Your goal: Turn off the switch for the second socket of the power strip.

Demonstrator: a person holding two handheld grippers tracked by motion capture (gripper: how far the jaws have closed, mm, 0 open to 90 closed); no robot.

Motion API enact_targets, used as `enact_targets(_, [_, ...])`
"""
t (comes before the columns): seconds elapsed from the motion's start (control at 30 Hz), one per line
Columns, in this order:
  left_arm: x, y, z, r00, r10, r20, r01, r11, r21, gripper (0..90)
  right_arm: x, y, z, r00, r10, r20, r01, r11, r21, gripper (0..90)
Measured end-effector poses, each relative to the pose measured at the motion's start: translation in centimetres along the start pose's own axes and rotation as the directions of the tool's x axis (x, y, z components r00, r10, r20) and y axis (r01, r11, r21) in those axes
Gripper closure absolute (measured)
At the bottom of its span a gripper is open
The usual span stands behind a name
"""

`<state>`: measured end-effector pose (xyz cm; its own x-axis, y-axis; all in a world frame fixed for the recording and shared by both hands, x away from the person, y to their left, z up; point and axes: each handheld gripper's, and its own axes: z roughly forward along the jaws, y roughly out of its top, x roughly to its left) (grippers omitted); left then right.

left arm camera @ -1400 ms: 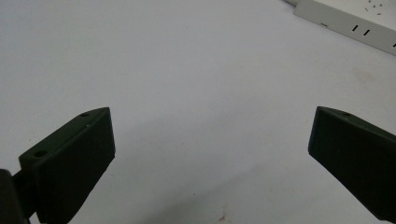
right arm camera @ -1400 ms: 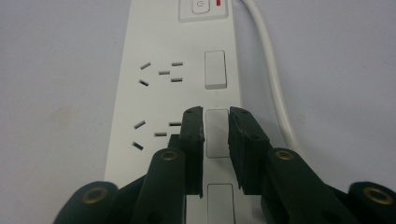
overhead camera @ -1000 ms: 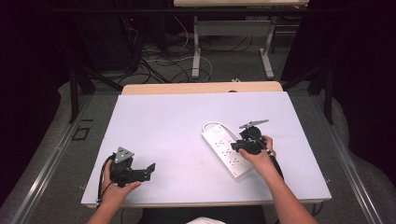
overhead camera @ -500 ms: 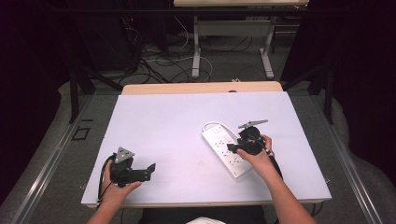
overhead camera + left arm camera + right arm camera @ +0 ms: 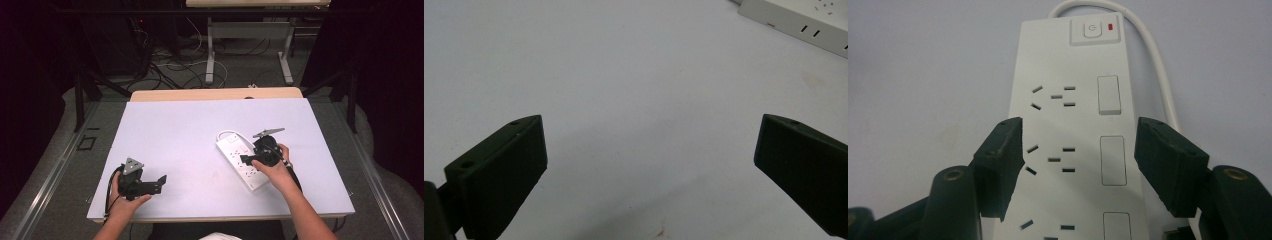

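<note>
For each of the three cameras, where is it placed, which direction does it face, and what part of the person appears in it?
High view: above the person's side, looking forward and down at the table; both forearms and grippers enter from below.
Left gripper view: rides the left gripper, looking along its wide-open jaws across the table.
Right gripper view: rides the right gripper, looking down between open jaws either side of the power strip.
Shared: all three views show the power strip.
</note>
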<state>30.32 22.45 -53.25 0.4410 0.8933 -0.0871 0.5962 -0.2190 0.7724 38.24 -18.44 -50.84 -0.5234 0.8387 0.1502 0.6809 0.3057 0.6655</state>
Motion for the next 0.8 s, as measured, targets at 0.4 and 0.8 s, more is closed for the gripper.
enact_targets(0.4, [-0.1,0.0,0.0,0.9999,-0.011,0.002,0.011,0.9999,-0.005,0.3,0.4,0.2,-0.2,0.9995,-0.016,0.027,0.016,0.999,-0.028,20.2])
enact_targets(0.8, [-0.1,0.0,-0.1,0.9999,-0.013,-0.001,0.013,0.9999,-0.001,0.3,0.5,0.9,-1.5,0.9986,0.004,0.053,0.001,0.996,-0.084,0.0])
